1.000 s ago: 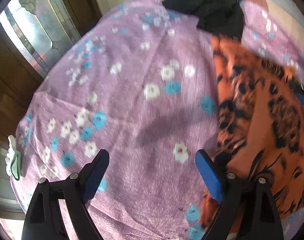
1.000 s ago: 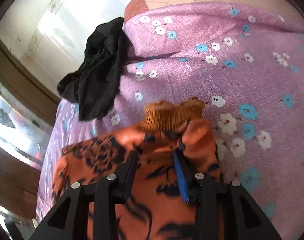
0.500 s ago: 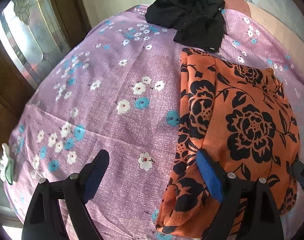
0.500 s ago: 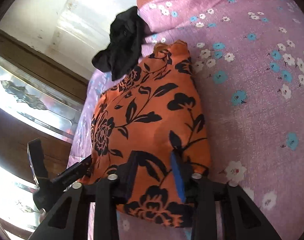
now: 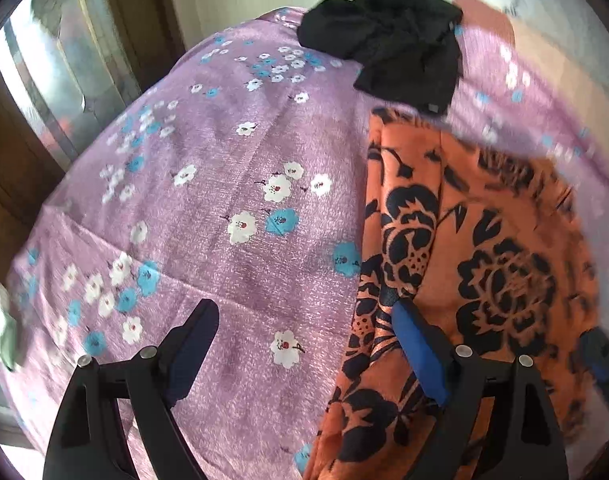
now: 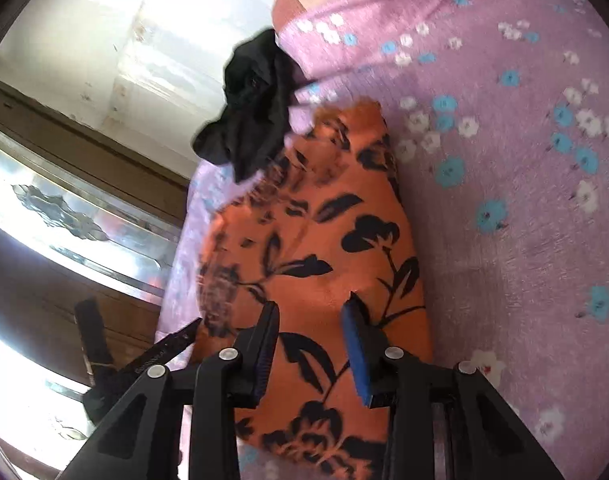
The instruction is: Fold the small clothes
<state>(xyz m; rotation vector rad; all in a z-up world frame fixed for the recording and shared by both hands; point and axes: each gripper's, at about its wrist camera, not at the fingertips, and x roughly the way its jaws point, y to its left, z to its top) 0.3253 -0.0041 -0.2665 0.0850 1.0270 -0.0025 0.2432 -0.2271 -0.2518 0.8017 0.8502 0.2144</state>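
Note:
An orange garment with black flowers [image 5: 484, 264] lies folded on the purple flowered sheet [image 5: 232, 184], at the right in the left wrist view. It fills the middle of the right wrist view [image 6: 316, 240]. My left gripper [image 5: 304, 328] is open and empty over the sheet, its right finger at the garment's left edge. My right gripper [image 6: 310, 316] is open just above the garment's near end, with nothing between the fingers.
A crumpled black garment [image 5: 396, 44] lies at the far end of the sheet, also in the right wrist view [image 6: 252, 108]. A wooden door with patterned glass [image 5: 52, 60] stands to the left. The left gripper shows in the right wrist view [image 6: 144, 356].
The right gripper drew the garment back over itself into a fold, then opened and let it go. The left gripper stayed open and moved closer to the garment's edge.

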